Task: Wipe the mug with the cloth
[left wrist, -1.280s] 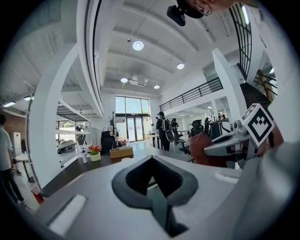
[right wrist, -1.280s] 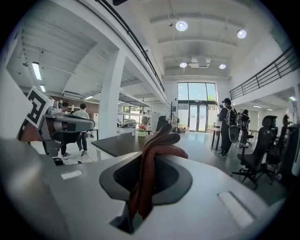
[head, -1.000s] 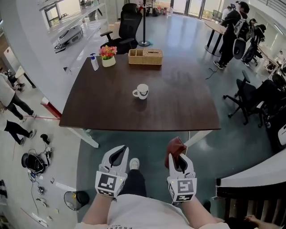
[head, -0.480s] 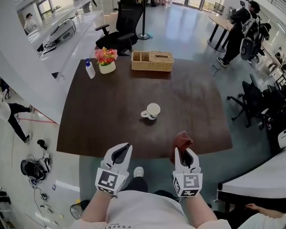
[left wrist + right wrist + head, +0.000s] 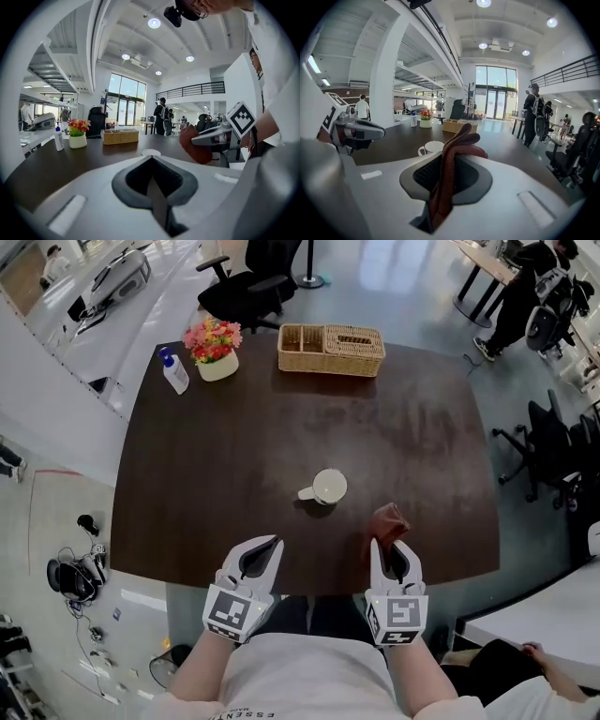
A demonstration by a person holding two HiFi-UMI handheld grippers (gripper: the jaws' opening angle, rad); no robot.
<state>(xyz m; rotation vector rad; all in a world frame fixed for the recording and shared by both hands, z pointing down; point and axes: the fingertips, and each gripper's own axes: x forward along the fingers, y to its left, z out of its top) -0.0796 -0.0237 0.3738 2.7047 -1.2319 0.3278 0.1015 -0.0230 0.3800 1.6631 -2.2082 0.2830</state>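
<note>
A white mug [image 5: 327, 488] stands upright near the middle of the dark table [image 5: 234, 446], its handle pointing left; the right gripper view shows the mug [image 5: 431, 147] just beyond the jaws. My right gripper [image 5: 386, 542] is shut on a dark red cloth [image 5: 384, 521], which bunches up above the jaws over the table's near edge; the cloth [image 5: 452, 159] fills the jaw gap. My left gripper [image 5: 266, 547] is shut with nothing in it, at the near edge, left of the mug. The left gripper view catches the mug's rim [image 5: 151, 152] and the cloth [image 5: 196, 146].
At the table's far side stand a wicker basket [image 5: 331, 350], a pot of flowers [image 5: 214, 348] and a spray bottle [image 5: 173, 371]. An office chair [image 5: 248, 282] sits beyond the table. People stand at the back right [image 5: 525, 287]. More chairs crowd the right [image 5: 548, 456].
My view has advanced toward the table. Both grippers now reach over its near edge, and the mug lies closer to them. Both stay shut, the cloth still in the right one.
</note>
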